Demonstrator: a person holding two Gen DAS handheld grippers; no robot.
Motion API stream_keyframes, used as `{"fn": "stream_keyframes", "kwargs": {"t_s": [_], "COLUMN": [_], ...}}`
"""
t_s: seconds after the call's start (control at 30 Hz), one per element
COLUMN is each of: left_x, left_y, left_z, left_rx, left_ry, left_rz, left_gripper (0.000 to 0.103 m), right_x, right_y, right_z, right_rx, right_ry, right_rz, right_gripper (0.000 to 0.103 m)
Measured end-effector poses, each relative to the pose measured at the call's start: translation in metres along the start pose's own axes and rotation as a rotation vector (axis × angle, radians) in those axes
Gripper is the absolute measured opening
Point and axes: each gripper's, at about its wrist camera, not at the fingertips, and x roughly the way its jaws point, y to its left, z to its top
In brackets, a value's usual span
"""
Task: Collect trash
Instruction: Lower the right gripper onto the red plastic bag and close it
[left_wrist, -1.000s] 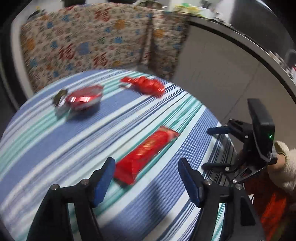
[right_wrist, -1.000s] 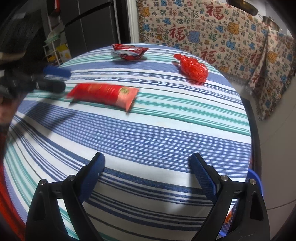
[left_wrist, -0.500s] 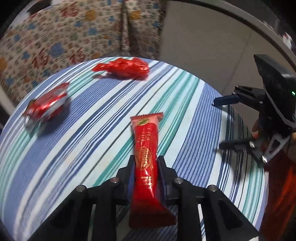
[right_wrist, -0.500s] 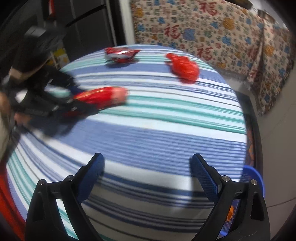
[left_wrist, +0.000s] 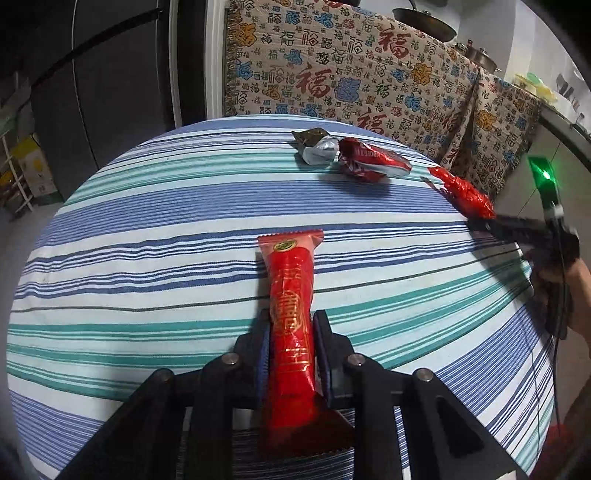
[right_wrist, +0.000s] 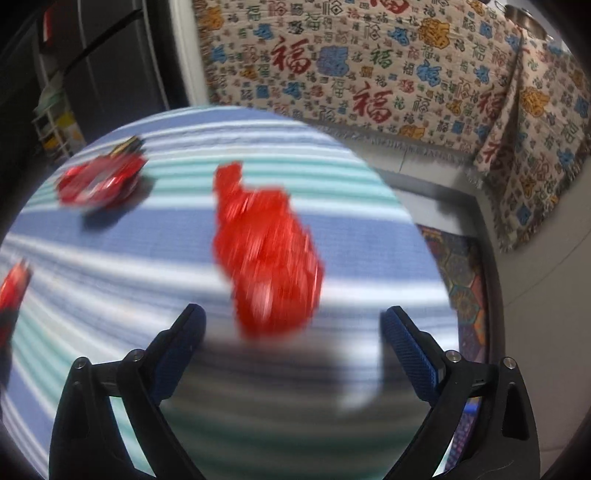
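My left gripper (left_wrist: 291, 321) is shut on a long red snack wrapper (left_wrist: 291, 273), though its jaws are opening slightly; the pads still press its sides. The wrapper points away over the striped round table (left_wrist: 147, 240) and also shows at the left edge of the right wrist view (right_wrist: 13, 284). My right gripper (right_wrist: 291, 314) is open and closing, with a crumpled red wrapper (right_wrist: 266, 251) just ahead of its fingertips, untouched. One of its fingers (left_wrist: 517, 229) reaches beside that wrapper (left_wrist: 467, 194). A red-and-silver wrapper (left_wrist: 373, 160) (right_wrist: 99, 181) lies farther back.
A silver foil scrap (left_wrist: 319, 149) lies next to the red-and-silver wrapper. A patterned blanket (left_wrist: 351, 74) hangs behind the table, a dark fridge (left_wrist: 110, 74) stands at the left. A rug (right_wrist: 461, 266) covers the floor past the table's right edge. A hand (left_wrist: 569, 295) holds the right gripper.
My left gripper shut on the long red wrapper and rolled, so the wrapper now points straight ahead. My right gripper swept across the table to the crumpled red wrapper.
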Motion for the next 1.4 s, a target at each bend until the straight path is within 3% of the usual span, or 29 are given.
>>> {"fn": "stream_keyframes", "kwargs": {"t_s": [0.03, 0.07, 0.1, 0.27, 0.37, 0.43, 0.53, 0.6, 0.63, 0.93, 1.4], "left_x": [0.0, -0.001, -0.002, 0.001, 0.001, -0.001, -0.001, -0.001, 0.002, 0.007, 0.007], "left_y": [-0.004, -0.006, -0.008, -0.016, -0.022, -0.023, -0.027, -0.029, -0.025, -0.02, -0.02], "left_z": [-0.001, -0.002, -0.003, -0.008, -0.011, -0.013, -0.016, -0.018, -0.02, -0.018, -0.018], "left_rx": [0.023, 0.037, 0.046, 0.045, 0.056, 0.047, 0.061, 0.08, 0.05, 0.031, 0.032], "left_ry": [-0.005, -0.011, -0.015, -0.024, -0.019, -0.017, -0.003, -0.001, 0.012, 0.029, 0.03], "left_rz": [0.0, 0.004, 0.014, 0.009, 0.02, 0.037, 0.078, 0.107, 0.127, 0.133, 0.132], "left_gripper": [0.029, 0.031, 0.032, 0.049, 0.06, 0.06, 0.06, 0.076, 0.092, 0.103, 0.103], "right_x": [0.004, 0.005, 0.004, -0.013, -0.038, -0.057, -0.074, -0.078, -0.075, -0.066, -0.065], "right_y": [0.0, 0.002, 0.006, 0.034, 0.06, 0.082, 0.104, 0.114, 0.118, 0.125, 0.123], "right_z": [0.007, 0.011, 0.015, -0.006, -0.037, -0.062, -0.086, -0.096, -0.099, -0.097, -0.093], "right_rx": [0.003, -0.001, -0.012, -0.014, -0.018, -0.025, -0.045, -0.074, -0.088, -0.131, -0.141], "right_ry": [-0.009, -0.02, -0.028, -0.013, -0.006, -0.006, -0.02, -0.025, -0.014, -0.001, 0.024], "right_rz": [0.005, 0.007, 0.015, 0.043, 0.073, 0.105, 0.151, 0.15, 0.151, 0.101, 0.109], "right_gripper": [0.085, 0.062, 0.032, 0.033, 0.035, 0.036, 0.048, 0.09, 0.096, 0.103, 0.102]}}
